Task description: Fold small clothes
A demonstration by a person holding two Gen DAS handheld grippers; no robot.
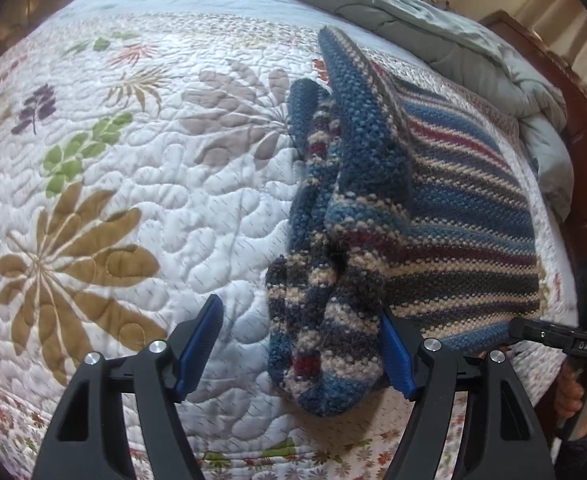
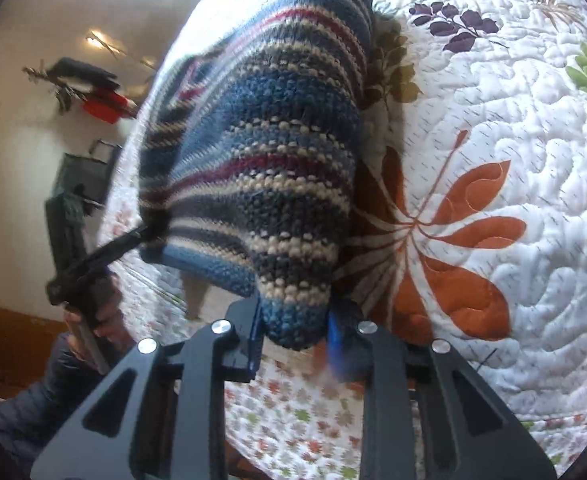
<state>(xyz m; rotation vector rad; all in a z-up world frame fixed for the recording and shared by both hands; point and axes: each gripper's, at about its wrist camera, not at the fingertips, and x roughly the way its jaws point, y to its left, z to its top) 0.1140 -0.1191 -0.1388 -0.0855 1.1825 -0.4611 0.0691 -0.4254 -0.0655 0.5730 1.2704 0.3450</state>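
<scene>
We see a knitted sweater (image 1: 433, 200) lying on a quilt (image 1: 133, 200) (which covers the bed), toward the quilt's right side in the left wrist view. A bunched blanket (image 1: 433, 24) lies behind it.

coarse knitted wool sweater (image 1: 433, 200) on a stitched, matt cotton quilt (image 1: 153, 200).

A white quilted bedspread (image 1: 141, 184) printed with tan, green, purple and orange leaf motifs was spread over the bed. A grey-green duvet (image 1: 433, 20) was bunched along its far edge beside a reddish wooden headboard (image 1: 585, 132). A red object (image 2: 105, 110) was seen against a pale wall (image 2: 17, 148), blurred.
</scene>
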